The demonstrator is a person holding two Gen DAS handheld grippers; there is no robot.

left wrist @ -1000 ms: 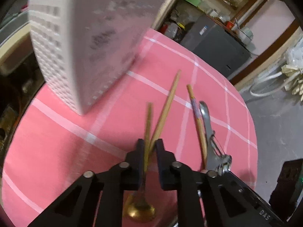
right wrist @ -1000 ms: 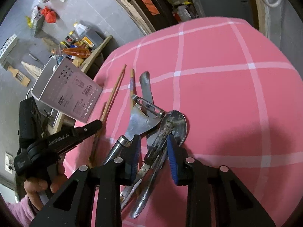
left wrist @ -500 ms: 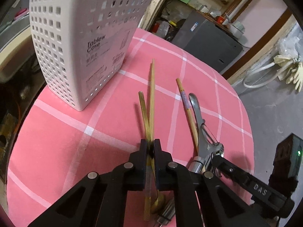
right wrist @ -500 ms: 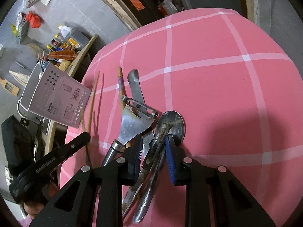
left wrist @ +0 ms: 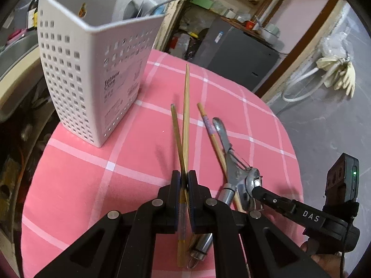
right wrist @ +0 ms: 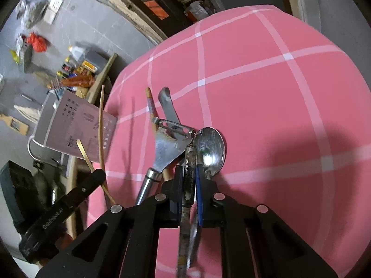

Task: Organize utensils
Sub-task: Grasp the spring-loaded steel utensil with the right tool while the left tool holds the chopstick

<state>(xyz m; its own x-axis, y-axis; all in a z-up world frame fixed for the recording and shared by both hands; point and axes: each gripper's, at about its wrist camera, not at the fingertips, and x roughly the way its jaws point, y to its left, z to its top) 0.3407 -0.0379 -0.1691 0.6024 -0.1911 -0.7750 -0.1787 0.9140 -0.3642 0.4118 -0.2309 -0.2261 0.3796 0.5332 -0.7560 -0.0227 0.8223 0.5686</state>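
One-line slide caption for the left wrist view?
Left gripper clamps a chopstick and brass spoon handle beside the white utensil caddy.

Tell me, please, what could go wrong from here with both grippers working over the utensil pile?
The left gripper pinches two things at once, a bamboo chopstick and a gold spoon handle; they cross, so one might slip before reaching the white utensil basket. The right gripper is closing on a rusty serrated tool tangled beside the peeler and steel spoon, so lifting may drag those along.

The left gripper [left wrist: 183, 183] points steeply down, jaws clamped on thin sticks. The right gripper [right wrist: 188, 180] points down likewise, its jaws closing on a rusty utensil.
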